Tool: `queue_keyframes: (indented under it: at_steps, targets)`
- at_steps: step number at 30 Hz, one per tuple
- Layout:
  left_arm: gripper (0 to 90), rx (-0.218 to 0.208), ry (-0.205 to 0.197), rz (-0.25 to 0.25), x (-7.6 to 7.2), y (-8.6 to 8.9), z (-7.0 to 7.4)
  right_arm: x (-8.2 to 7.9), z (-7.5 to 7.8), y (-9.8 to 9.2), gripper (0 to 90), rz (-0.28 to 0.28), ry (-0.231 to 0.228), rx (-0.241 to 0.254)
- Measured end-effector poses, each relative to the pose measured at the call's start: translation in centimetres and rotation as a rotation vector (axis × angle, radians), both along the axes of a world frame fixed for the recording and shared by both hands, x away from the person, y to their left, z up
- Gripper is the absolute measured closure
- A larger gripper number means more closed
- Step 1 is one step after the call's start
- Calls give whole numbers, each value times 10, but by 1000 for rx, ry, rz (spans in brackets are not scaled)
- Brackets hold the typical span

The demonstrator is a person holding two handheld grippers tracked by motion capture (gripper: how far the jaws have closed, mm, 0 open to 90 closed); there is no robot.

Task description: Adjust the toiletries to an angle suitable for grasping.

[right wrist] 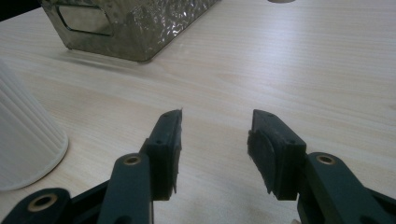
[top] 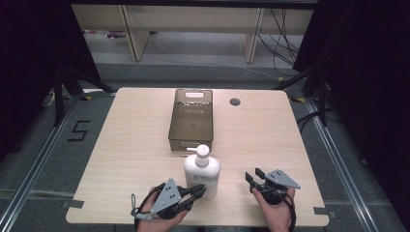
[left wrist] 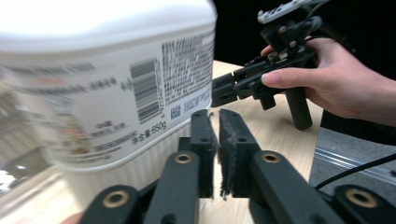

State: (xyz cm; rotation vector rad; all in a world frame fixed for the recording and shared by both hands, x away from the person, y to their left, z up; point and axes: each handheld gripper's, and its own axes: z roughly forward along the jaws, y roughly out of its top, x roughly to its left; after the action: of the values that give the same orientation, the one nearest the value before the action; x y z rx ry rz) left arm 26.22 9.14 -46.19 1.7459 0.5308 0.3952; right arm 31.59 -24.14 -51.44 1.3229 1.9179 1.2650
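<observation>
Two grippers are sitting low over the near edge of the wooden table (top: 125, 145), one in each of the person's hands. The left gripper (top: 197, 191) is pointing at the base of the white pump bottle (top: 201, 171), its tips right against the bottle's lower side in the high view. In the left gripper view its jaws are standing almost together, a thin slit between the pads, with nothing gripped; the bottle's labelled wall (left wrist: 107, 93) is looming just beyond and to one side of the tips, close enough to blur. The right gripper (top: 256, 178) is resting on the other side of the bottle, apart from it. In the right gripper view (right wrist: 215, 140) its jaws are gaping wide over bare table, holding nothing, and the ribbed white foot of the bottle (right wrist: 25, 144) is standing just off to the side of one jaw. Farther ahead of both grippers, past the bottle's pump head, a smoky translucent plastic bin (top: 191, 118) is lying lengthwise with its near handle cut-out facing them.
</observation>
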Motion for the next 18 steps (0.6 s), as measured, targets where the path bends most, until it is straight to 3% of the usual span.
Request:
queue_keyframes:
  at_steps: [3, 5, 7, 8, 9, 10, 13, 14, 15, 17, 18]
  targets:
    - [714, -17, -12, 35, -5, 9, 6, 1, 0, 0, 535, 4, 12, 4]
    - [629, -36, -54, 97, -11, 19, 15, 1, 0, -1, 532, -3, 10, 9]
    - [586, -61, -51, 123, -12, 21, 18, 1, 0, -2, 531, -2, -3, 3]
    - [487, -87, -49, 177, -13, 25, 25, -2, 1, -1, 530, -22, 36, 11]
    - [440, -87, -49, 177, -13, 25, 25, -1, 0, -3, 530, -19, 16, -7]
    - [392, -101, -68, 195, -12, 23, 35, 0, 0, -3, 530, -17, 4, -6]
    - [333, -112, -94, 211, -11, 21, 45, 0, 0, -3, 529, -22, 5, -16]
    - [320, -112, -125, 226, -7, 19, 52, -1, -1, 1, 529, -30, 21, 35]
    - [316, -112, -125, 226, -7, 19, 52, 1, -1, -1, 529, -16, 17, 11]
    - [316, -110, -134, 247, -4, 17, 54, 1, -1, 0, 529, -27, 29, 11]
    - [316, -115, -125, 258, -2, 17, 54, 3, -1, -1, 528, -20, 4, -6]
